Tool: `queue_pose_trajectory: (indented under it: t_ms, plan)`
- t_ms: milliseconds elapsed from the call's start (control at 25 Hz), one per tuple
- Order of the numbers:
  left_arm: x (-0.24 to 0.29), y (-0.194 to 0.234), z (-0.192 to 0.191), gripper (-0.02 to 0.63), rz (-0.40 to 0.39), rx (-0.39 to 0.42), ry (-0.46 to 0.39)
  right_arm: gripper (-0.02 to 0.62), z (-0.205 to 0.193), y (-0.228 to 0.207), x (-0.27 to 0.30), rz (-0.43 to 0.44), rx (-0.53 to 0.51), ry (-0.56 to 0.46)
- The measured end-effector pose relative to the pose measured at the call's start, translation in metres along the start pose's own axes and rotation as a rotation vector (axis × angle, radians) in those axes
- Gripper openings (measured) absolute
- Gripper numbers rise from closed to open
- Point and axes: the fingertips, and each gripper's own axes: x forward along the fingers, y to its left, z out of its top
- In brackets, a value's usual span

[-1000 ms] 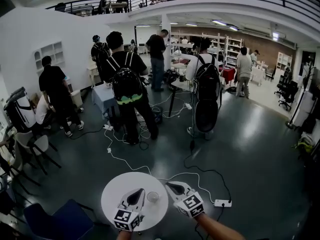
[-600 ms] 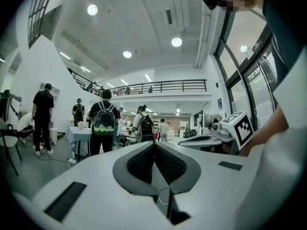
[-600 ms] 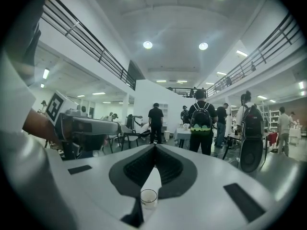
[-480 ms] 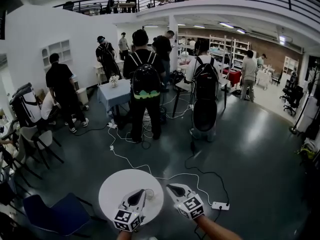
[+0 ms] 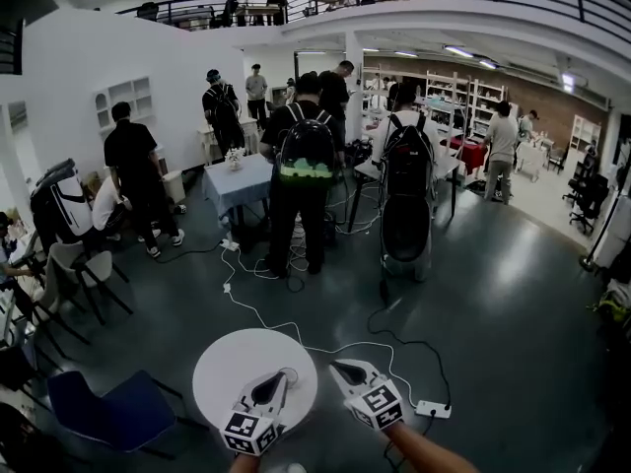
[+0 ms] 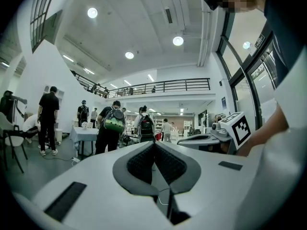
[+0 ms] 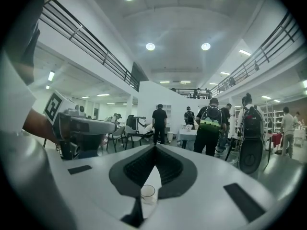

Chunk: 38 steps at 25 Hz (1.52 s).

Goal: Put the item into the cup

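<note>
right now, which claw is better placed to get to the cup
Left, probably. The left claw sits over the table right beside the cup, while the right claw hangs just off the table's edge. Both are shut and empty; no item shows.

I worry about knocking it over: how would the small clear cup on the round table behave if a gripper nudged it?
The cup looks small, thin-walled and see-through, so probably light and easy to tip. It seems empty, so nothing weighs it down. The white table looks smooth, so it may slide when pushed.
</note>
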Motion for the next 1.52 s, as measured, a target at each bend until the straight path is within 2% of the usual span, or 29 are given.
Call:
queue_pose_trajectory:
  t_ms: [800,1080,1520]
  plan:
    - [-0.001,-0.066,-0.039,0.015,0.059,0.000,0.048,0.015,-0.036,-0.024,-0.058,0.040,0.036,-0.015]
    - [0.006,-0.090,-0.029,0.015,0.068,-0.002,0.058,0.015,-0.028,-0.040,-0.078,0.047,0.049,-0.020]
    - [0.006,-0.082,-0.022,0.015,0.059,0.011,0.047,0.015,-0.021,-0.048,-0.078,0.005,0.059,-0.044]
